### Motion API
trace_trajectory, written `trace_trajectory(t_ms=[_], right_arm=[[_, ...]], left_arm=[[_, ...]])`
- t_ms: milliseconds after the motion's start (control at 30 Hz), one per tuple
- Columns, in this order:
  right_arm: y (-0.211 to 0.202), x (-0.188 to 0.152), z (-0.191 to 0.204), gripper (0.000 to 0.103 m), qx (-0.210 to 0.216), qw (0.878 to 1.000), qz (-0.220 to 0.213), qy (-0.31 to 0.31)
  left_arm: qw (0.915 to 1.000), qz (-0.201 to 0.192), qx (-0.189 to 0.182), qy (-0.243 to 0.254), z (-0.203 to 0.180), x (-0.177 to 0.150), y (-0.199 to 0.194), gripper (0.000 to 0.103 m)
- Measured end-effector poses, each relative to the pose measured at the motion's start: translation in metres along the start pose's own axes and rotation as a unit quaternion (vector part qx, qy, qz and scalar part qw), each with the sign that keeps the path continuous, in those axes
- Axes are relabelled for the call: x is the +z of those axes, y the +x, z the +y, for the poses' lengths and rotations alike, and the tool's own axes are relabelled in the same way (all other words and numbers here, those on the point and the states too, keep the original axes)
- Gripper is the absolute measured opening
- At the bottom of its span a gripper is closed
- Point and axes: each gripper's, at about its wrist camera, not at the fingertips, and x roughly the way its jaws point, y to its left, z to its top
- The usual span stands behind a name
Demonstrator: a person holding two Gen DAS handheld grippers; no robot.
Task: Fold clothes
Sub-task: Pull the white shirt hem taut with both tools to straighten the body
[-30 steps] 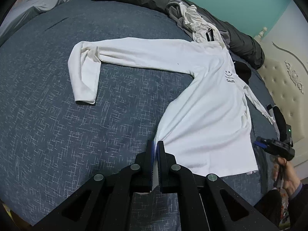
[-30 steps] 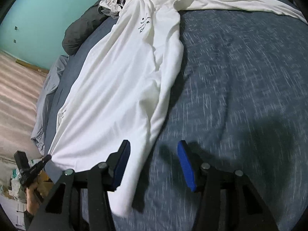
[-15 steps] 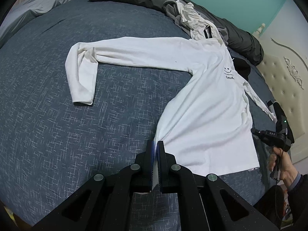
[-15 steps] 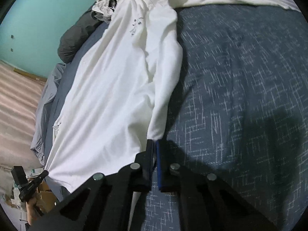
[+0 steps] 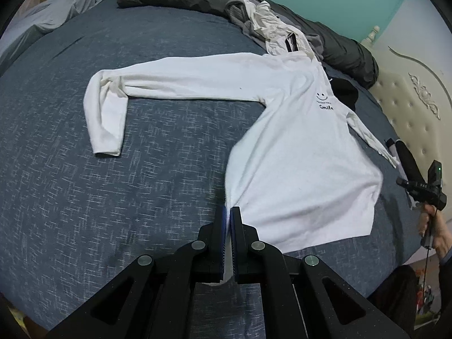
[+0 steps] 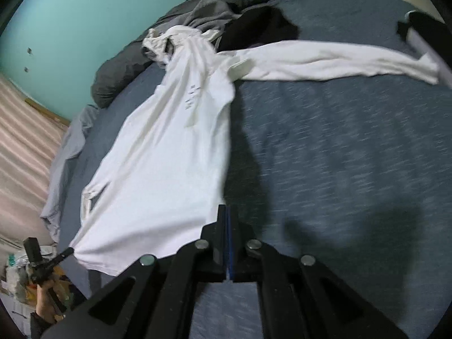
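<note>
White long-sleeved cotton shirt [image 5: 296, 163] spread on the blue-grey flecked bed [image 5: 84, 197], "Smile" printed under a small smiley face on its chest.

The left hand-held gripper [image 5: 228, 212] is clamped on one hem corner. The right hand-held gripper [image 6: 226, 212], whose jaws stood wide a second ago, has closed on the other corner, and that side of the hem has now lifted.

Right wrist view smeared — shirt print [image 6: 193, 97] unreadable. Sleeve cuff [image 6: 432, 70] blurred at 2 o'clock. Hem corner hidden between right tongs [image 6: 227, 212].
</note>
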Motion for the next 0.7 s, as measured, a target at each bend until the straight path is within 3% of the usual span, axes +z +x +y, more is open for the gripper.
trace_trajectory(t_ms=[67, 167, 267, 300, 333, 367, 400, 533, 567, 600, 633, 700], right_arm=[[-0.005, 0.003, -0.013, 0.0, -0.016, 1.0, 0.003, 0.003], [0.002, 0.002, -0.022, 0.001, 0.02, 0.999, 0.014, 0.025], [0.023, -0.01, -0.01, 0.007, 0.026, 0.998, 0.047, 0.022], [0.033, -0.014, -0.005, 0.013, 0.026, 0.998, 0.06, 0.021], [0.042, -0.018, 0.0, 0.033, 0.025, 0.997, 0.074, 0.021], [0.049, -0.021, 0.004, 0.044, 0.028, 0.996, 0.082, 0.022], [0.057, -0.027, 0.008, 0.044, 0.037, 0.995, 0.089, 0.023], [0.081, -0.044, 0.021, 0.044, 0.046, 0.992, 0.114, 0.017], [0.084, -0.048, 0.023, 0.04, 0.044, 0.992, 0.119, 0.013], [0.087, -0.05, 0.024, 0.03, 0.041, 0.992, 0.119, 0.012], [0.086, -0.051, 0.024, 0.006, 0.042, 0.992, 0.115, 0.015], [0.082, -0.051, 0.022, 0.003, 0.05, 0.993, 0.104, 0.017]], left_arm=[[1.0, 0.003, -0.002, 0.0, -0.003, -0.001, 0.004, 0.003], [1.0, 0.007, -0.002, -0.002, -0.005, -0.003, 0.009, 0.003], [0.9999, 0.009, -0.002, -0.006, -0.004, -0.004, 0.011, 0.003], [0.9999, 0.01, -0.003, -0.008, -0.003, -0.004, 0.011, 0.003], [0.9999, 0.01, -0.003, -0.008, -0.003, -0.005, 0.011, 0.003], [0.9999, 0.01, -0.003, -0.008, -0.003, -0.005, 0.011, 0.003], [0.9999, 0.01, -0.003, -0.008, -0.002, -0.005, 0.011, 0.003], [0.9999, 0.011, -0.004, -0.007, -0.003, -0.006, 0.009, 0.003], [0.9999, 0.012, -0.005, -0.006, -0.004, -0.007, 0.009, 0.003], [0.9999, 0.012, -0.005, -0.005, -0.006, -0.007, 0.008, 0.003], [0.9999, 0.011, -0.005, -0.003, -0.007, -0.007, 0.007, 0.003], [0.9999, 0.01, -0.006, 0.0, -0.011, -0.007, 0.004, 0.003]])
